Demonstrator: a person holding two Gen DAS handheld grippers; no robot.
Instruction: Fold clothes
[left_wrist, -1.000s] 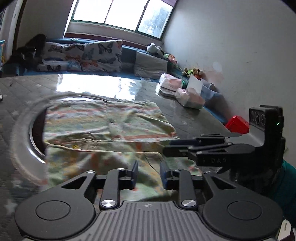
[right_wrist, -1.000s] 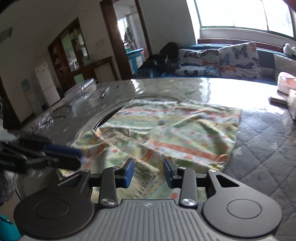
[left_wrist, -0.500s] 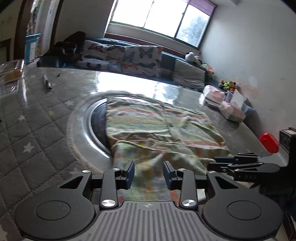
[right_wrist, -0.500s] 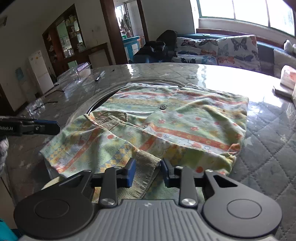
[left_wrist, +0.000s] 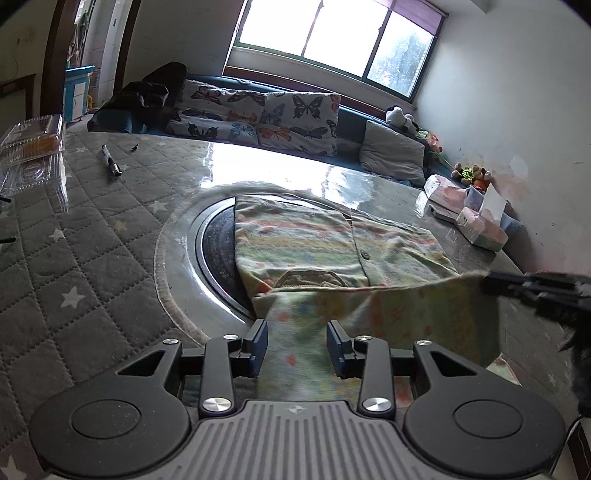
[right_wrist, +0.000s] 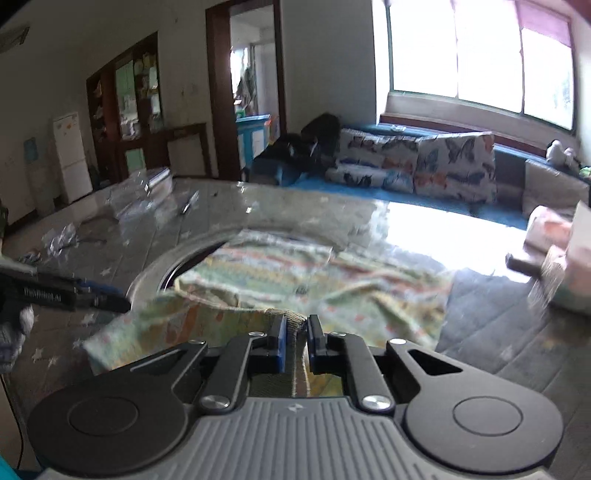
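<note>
Nearest us, our right gripper (right_wrist: 296, 341) was closing its jaws on the ribbed cuff (right_wrist: 291, 319) of the patterned garment (left_wrist: 332, 240), lifting that edge off the quilted table (left_wrist: 74, 258). Our left gripper (left_wrist: 297, 345) stood apart with cloth running between its fingers, not pinched. Beyond, the garment's body lay flat over the round inset (left_wrist: 218, 258). We judged the fold barely begun: one sleeve was raised, and everything else was left.
</note>
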